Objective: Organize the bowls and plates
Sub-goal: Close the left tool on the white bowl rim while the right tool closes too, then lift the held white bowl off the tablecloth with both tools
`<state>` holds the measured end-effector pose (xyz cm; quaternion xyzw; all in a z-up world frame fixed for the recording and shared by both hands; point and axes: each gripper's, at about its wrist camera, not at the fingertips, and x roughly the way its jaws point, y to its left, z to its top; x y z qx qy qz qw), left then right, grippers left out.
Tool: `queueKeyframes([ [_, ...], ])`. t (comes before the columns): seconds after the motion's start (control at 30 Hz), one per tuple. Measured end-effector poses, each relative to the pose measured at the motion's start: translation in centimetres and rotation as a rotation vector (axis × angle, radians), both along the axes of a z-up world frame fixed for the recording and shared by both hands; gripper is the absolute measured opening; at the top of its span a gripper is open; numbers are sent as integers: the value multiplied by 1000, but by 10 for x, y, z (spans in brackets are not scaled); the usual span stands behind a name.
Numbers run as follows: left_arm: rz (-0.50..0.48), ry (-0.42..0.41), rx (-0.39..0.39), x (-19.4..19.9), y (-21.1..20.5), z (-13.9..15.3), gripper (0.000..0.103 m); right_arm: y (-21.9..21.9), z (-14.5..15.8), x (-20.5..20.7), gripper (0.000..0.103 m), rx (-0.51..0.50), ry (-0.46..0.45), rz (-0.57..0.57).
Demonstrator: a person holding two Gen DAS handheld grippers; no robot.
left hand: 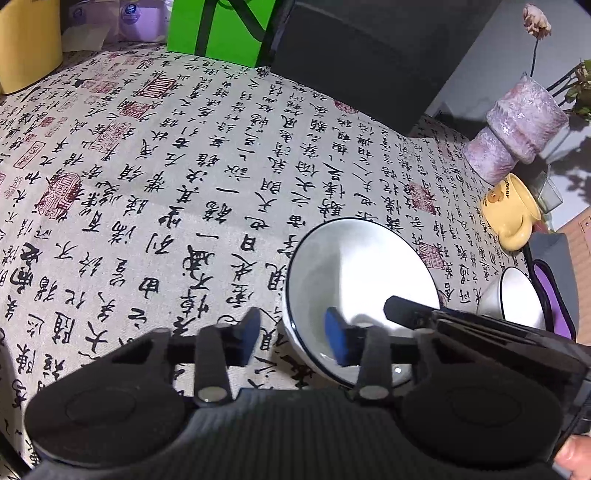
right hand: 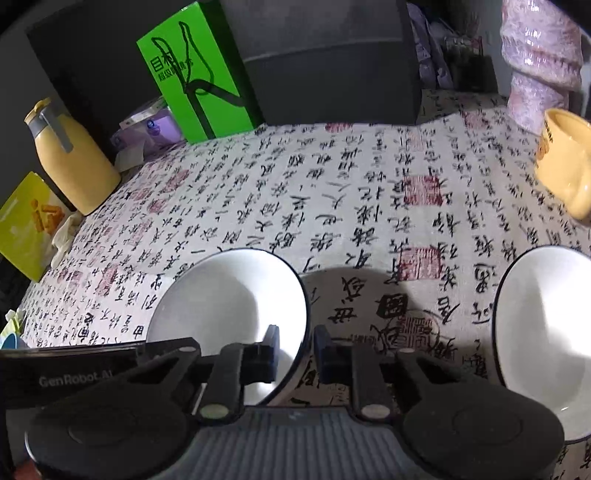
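Note:
A white bowl with a dark rim (left hand: 354,280) (right hand: 225,306) sits on the calligraphy tablecloth (left hand: 166,177). My left gripper (left hand: 293,332) straddles its near-left rim, one blue pad inside the bowl and one outside. Cloth shows between the outer pad and the bowl, so it stands open. My right gripper (right hand: 297,345) straddles the same bowl's opposite rim. A sliver of white shows beside its inner pad, so it is open too. One of its fingers (left hand: 397,308) shows over the bowl in the left wrist view. A second white bowl (left hand: 513,299) (right hand: 546,332) sits apart to the right.
A yellow mug (left hand: 511,210) (right hand: 565,166) and a purple vase (left hand: 513,125) (right hand: 543,55) stand at the right. A green box (left hand: 218,29) (right hand: 199,74), a black box (left hand: 369,51) and a yellow jug (right hand: 74,162) line the back.

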<state>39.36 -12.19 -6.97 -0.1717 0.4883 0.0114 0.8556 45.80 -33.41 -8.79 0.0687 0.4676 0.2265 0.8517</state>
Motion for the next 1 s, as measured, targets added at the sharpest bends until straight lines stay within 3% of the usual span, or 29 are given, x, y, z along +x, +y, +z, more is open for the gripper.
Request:
queueKeyframes([
  [0.1, 0, 7, 23, 1, -3, 0, 17, 1, -2, 0, 16, 1, -8, -4],
  [0.13, -1, 8, 21, 1, -4, 0, 16, 1, -2, -1, 15, -1, -11, -4],
  [1.0, 1, 4, 65, 1, -10, 1, 15, 2, -6, -4, 14, 1, -45, -14],
])
